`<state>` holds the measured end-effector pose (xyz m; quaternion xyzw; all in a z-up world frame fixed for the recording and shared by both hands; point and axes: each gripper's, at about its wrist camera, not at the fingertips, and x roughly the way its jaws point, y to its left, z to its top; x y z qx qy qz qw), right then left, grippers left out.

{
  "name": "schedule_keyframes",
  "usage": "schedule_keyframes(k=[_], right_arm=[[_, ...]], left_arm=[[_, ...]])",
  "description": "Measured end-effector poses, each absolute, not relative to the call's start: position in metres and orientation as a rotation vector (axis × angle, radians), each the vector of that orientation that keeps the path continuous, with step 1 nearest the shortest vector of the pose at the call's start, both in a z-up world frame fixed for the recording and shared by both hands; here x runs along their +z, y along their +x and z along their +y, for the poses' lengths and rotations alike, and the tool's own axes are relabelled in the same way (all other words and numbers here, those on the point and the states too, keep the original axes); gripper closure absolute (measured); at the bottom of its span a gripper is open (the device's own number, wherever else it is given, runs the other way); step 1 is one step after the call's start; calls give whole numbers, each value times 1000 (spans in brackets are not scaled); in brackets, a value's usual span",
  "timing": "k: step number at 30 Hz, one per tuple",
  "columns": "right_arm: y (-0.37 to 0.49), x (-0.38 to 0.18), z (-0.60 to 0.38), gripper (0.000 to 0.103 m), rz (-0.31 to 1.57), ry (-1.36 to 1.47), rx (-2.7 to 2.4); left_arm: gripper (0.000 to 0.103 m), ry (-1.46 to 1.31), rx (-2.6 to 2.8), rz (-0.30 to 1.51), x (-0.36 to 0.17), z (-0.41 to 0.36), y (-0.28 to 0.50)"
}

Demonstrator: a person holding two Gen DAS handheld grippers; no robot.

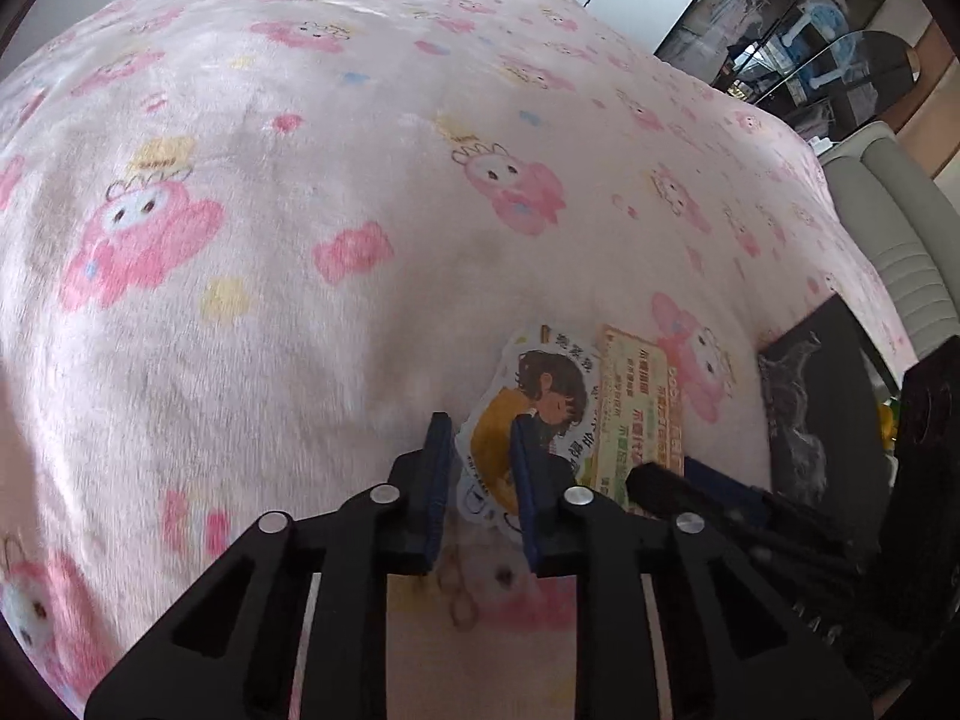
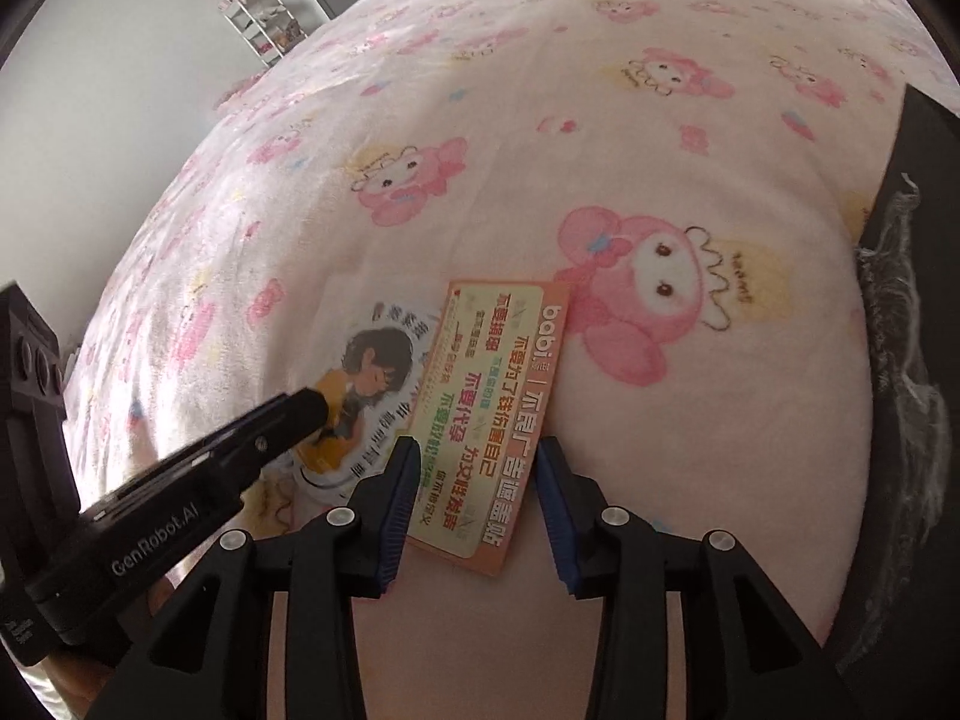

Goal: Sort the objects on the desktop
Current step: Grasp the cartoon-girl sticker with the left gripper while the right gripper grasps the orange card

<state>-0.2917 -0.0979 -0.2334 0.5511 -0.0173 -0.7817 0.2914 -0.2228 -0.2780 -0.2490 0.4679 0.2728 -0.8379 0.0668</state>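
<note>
A die-cut sticker (image 1: 540,390) of a dark-haired cartoon figure in yellow lies flat on the pink blanket (image 1: 300,210). My left gripper (image 1: 480,429) is open just above it, one finger on each side of the sticker's lower part. Beside the sticker lies an orange card (image 2: 498,414) with colourful printed text, its edge overlapping the sticker (image 2: 372,360). My right gripper (image 2: 480,450) is open, its blue pads straddling the card's near end. In the left wrist view the card (image 1: 636,396) lies right of the sticker. The left gripper (image 2: 315,405) reaches in from the left.
A black book or board (image 1: 822,408) with a pale sketch lies at the right edge of the blanket (image 2: 690,138); it also shows as a dark slab (image 2: 912,300) in the right wrist view. Grey cushions (image 1: 900,228) stand beyond it. A white shelf rack (image 2: 264,18) stands far back left.
</note>
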Motion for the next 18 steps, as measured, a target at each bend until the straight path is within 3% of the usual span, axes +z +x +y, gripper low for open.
schedule_keyframes(k=[7,15,18], right_arm=[[-233,-204,-63,69,-66,1458,-2044],[-191,-218,-43,69,-42,1541,-2009],[-180,-223,-37,69,-31,1567,-1999]], left_arm=[[85,1481,-2541,864,-235,-250,-154],[85,1573,-2516,834,-245,-227,-119],[78,1576,-2503,853,-250,-227,-120]])
